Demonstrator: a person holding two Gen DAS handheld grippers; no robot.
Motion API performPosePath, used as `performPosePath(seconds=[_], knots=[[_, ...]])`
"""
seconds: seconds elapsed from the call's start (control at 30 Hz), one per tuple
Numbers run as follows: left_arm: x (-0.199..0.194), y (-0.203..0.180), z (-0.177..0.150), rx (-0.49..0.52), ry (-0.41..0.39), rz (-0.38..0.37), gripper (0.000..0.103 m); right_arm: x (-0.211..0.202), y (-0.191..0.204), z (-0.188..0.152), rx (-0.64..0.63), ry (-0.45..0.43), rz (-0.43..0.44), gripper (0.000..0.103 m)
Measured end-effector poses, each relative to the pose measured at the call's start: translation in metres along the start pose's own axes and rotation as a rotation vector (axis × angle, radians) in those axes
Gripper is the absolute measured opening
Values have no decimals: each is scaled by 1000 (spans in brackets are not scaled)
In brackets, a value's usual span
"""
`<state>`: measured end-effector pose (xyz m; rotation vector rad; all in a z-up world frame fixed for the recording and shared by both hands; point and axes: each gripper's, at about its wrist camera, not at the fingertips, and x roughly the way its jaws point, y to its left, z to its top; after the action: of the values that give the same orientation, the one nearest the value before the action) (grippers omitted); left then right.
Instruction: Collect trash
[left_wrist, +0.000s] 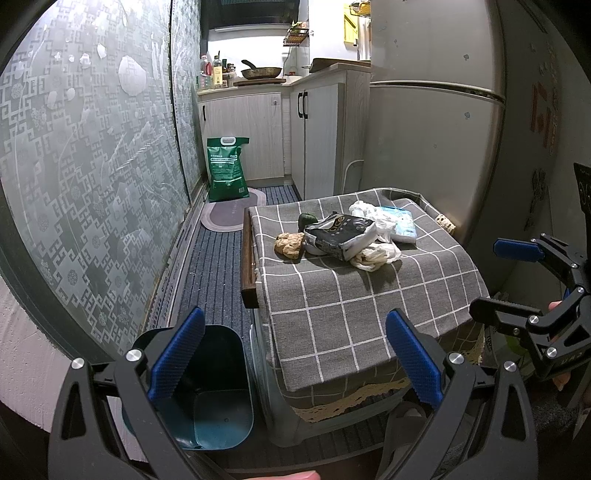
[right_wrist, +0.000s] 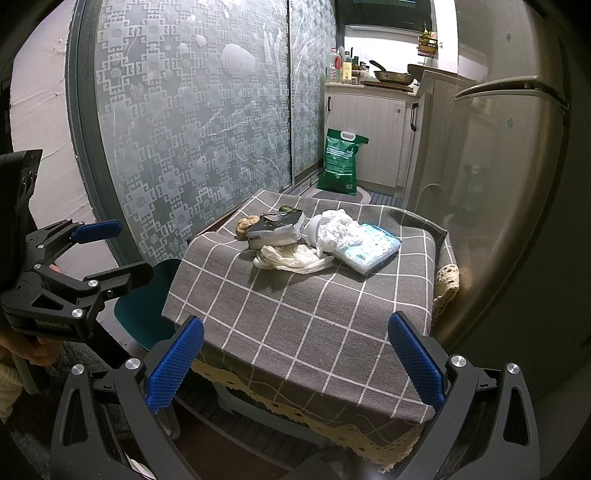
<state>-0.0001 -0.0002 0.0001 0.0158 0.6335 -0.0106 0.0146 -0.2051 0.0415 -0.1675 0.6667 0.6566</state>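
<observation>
- Trash sits heaped at the far end of the worktop (right_wrist: 306, 317), on its grey checked cloth: a black-and-white packet (right_wrist: 277, 230), crumpled white plastic bags (right_wrist: 295, 258), a pale blue tissue pack (right_wrist: 371, 251), a brownish lump (right_wrist: 245, 225) and something dark green (left_wrist: 306, 220) behind it.
- Collection looks not yet begun; nothing of the pile is lifted, and the teal bin (left_wrist: 218, 398) on the floor by the worktop's left side appears empty.
- Both my grippers hang short of the near edge: left gripper (left_wrist: 295, 358) above the bin and cloth corner, right gripper (right_wrist: 295, 362) facing the pile.
- Jaws on each stand wide apart, released, grasping nothing and touching nothing.
- Next move, as I judge it: reach the right jaws across the cloth to the nearest piece, likely the loose plastic bags, pinch, then carry it left to the bin.
- Soft bags may drag neighbouring pieces along.
</observation>
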Motion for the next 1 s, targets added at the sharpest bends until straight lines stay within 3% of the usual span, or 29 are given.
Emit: performPosePath(seconds=[0.5,0.7,0.8,1.0], knots=[[-5,-2,15,5,-6,2,100,2,0,2,-3,-2,4,100],[-6,-3,9,25,-25,5,100,-3,1,5,1,-19,-43,100],[-4,-1,12,39,-33,-12,100,-10,-1,11,13,-33,-28,100],[1,7,23,-31,-35,-103,97,-19,-2,34,-30,-42,-13,100]])
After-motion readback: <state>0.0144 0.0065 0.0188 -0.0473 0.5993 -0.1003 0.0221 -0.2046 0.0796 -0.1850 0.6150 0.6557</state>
